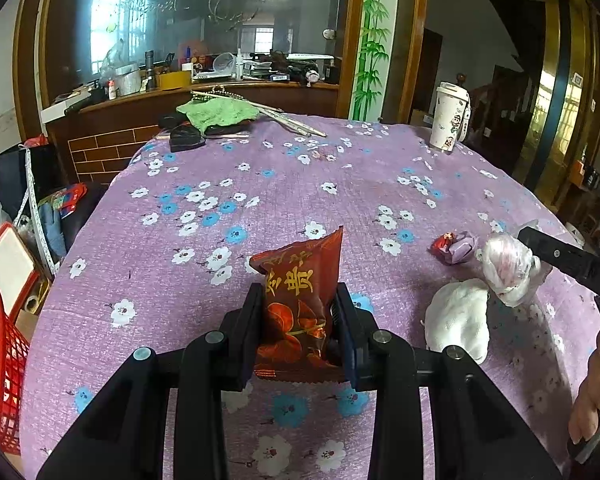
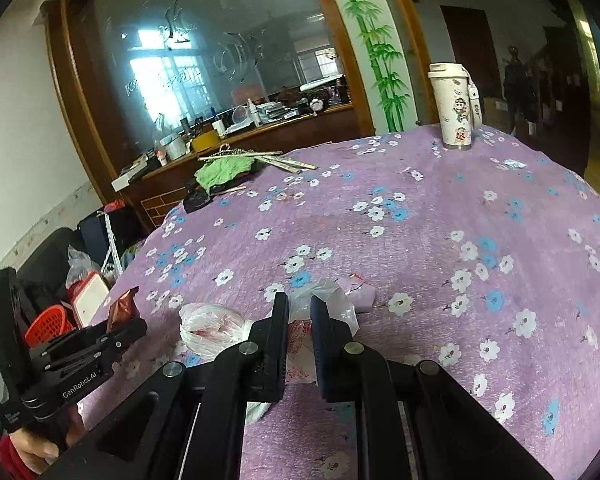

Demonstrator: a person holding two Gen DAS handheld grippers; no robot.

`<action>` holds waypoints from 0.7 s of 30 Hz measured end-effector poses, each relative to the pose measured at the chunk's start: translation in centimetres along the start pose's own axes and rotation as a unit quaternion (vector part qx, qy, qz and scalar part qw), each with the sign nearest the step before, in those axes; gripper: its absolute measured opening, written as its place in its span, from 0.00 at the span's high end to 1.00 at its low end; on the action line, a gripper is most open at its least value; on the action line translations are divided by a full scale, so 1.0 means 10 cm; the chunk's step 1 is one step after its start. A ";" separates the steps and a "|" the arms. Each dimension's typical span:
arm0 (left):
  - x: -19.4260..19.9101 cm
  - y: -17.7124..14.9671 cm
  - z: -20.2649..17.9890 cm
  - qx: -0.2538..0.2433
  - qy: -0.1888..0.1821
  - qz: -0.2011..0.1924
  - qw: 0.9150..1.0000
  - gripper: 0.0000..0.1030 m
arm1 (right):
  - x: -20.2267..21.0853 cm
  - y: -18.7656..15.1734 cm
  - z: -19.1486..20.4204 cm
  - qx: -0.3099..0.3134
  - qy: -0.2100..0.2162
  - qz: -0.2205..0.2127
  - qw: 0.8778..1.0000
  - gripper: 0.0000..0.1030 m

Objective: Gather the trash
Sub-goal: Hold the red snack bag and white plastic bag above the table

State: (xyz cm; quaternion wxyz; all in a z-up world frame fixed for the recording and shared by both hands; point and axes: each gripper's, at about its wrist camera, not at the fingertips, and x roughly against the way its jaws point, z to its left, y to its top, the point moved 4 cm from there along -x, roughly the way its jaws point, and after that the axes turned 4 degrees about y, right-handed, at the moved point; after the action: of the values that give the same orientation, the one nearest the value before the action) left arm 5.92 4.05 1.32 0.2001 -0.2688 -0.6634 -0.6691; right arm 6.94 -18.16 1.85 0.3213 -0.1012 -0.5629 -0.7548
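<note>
Tools (image 1: 296, 312) (image 2: 300, 320) grip one snack packet (image 1: 300, 304); one plastic bag (image 2: 324, 300).

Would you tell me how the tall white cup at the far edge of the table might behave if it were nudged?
The white cup is tall and narrow, so it probably tips rather than slides. It stands on soft cloth near the table's edge, so a fall seems possible.

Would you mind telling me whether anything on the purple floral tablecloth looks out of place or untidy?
Yes: a crumpled white tissue wad and small red and lilac sweet wrappers lie loose on the cloth. At the far edge, a green knitted piece with long needles lies heaped over dark items.
</note>
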 end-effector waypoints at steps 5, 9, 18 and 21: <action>0.03 -0.01 0.00 -0.002 -0.005 -0.003 1.000 0.68 | -0.02 -0.02 0.06 0.016 -0.002 0.002 1.000 0.88; 0.03 0.00 0.01 0.001 -0.006 -0.003 1.000 0.68 | -0.03 -0.03 0.06 0.016 -0.004 0.003 1.000 0.88; 0.04 0.00 0.01 0.000 -0.002 -0.004 1.000 0.68 | -0.03 -0.03 0.06 0.016 -0.005 0.003 1.000 0.88; 0.03 0.01 0.03 0.005 0.002 -0.004 1.000 0.68 | -0.04 -0.03 0.04 0.012 -0.010 0.002 1.000 0.89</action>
State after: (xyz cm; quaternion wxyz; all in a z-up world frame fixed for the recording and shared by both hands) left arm 5.74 4.41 1.55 0.1995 -0.2638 -0.6673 -0.6673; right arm 6.97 -17.63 1.58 0.3188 -0.1060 -0.5752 -0.7458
